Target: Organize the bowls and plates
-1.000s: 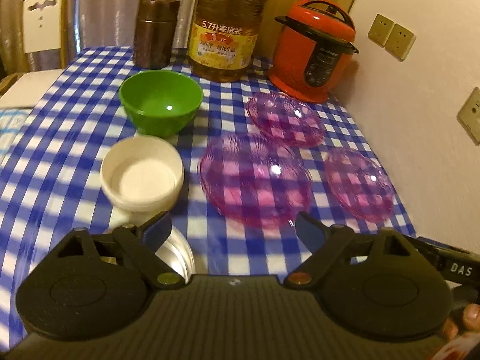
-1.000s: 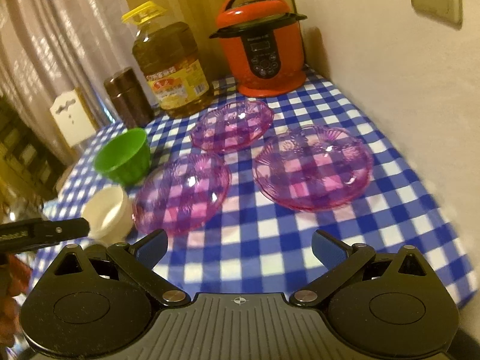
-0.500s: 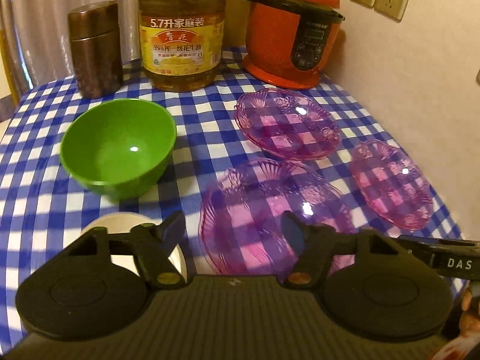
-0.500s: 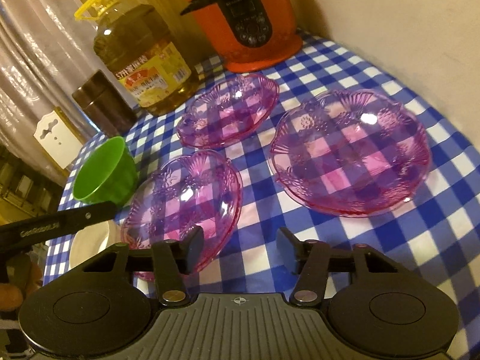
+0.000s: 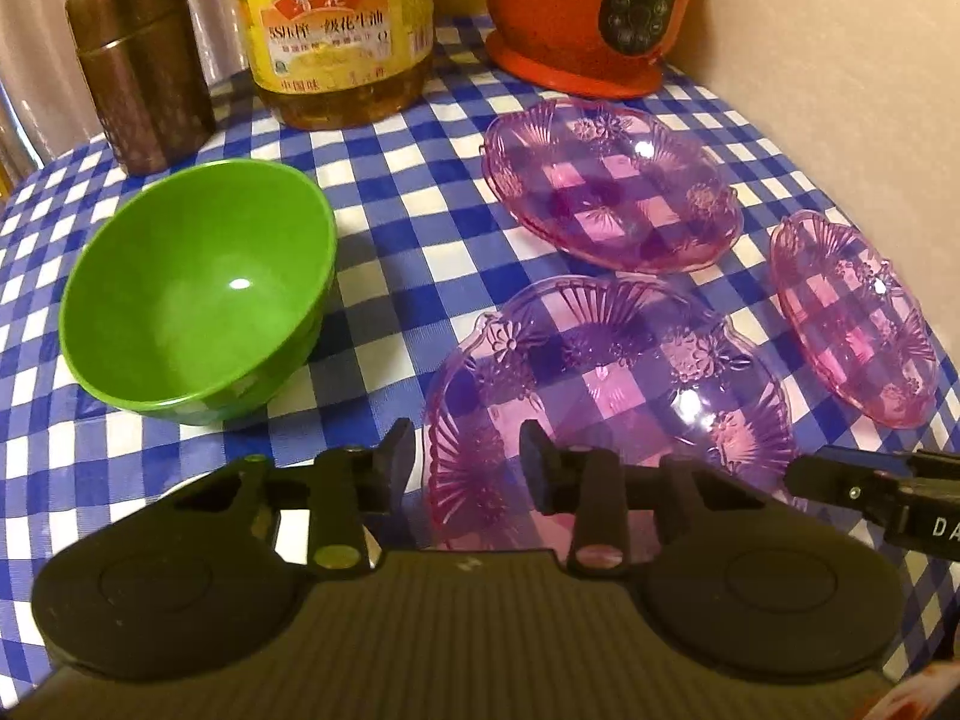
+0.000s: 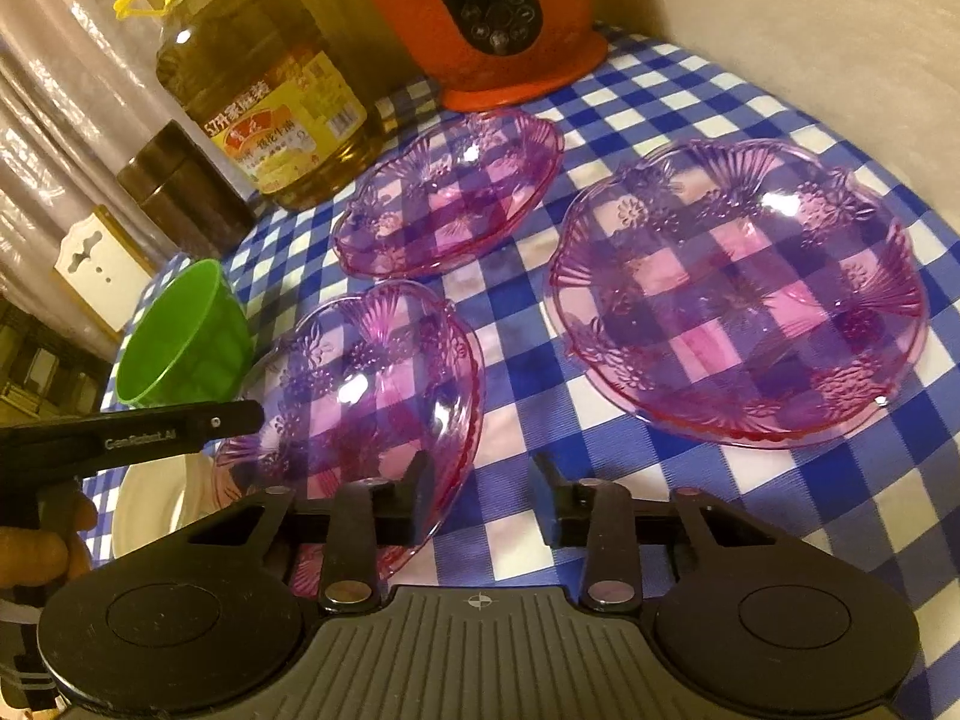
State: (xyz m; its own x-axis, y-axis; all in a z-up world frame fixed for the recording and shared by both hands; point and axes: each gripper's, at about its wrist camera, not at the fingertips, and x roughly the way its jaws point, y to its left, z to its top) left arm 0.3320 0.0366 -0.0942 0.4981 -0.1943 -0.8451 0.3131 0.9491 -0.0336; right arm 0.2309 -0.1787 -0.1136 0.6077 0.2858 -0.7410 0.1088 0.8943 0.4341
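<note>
Three pink plates (image 6: 738, 294) lay spread on the checked cloth (image 5: 396, 252), apart from each other, so none was stacked yet. Both grippers had just been closing at the near plate (image 5: 606, 396): the left gripper (image 5: 468, 456) straddled its left rim, the right gripper (image 6: 483, 495) its right rim, probably to lift it from both sides. Their jaws stood narrow, with the rim between (whether the pads pressed yet I could not tell). To the left sat the green bowl (image 5: 198, 294), and nearer, half hidden, a white bowl (image 6: 156, 504).
</note>
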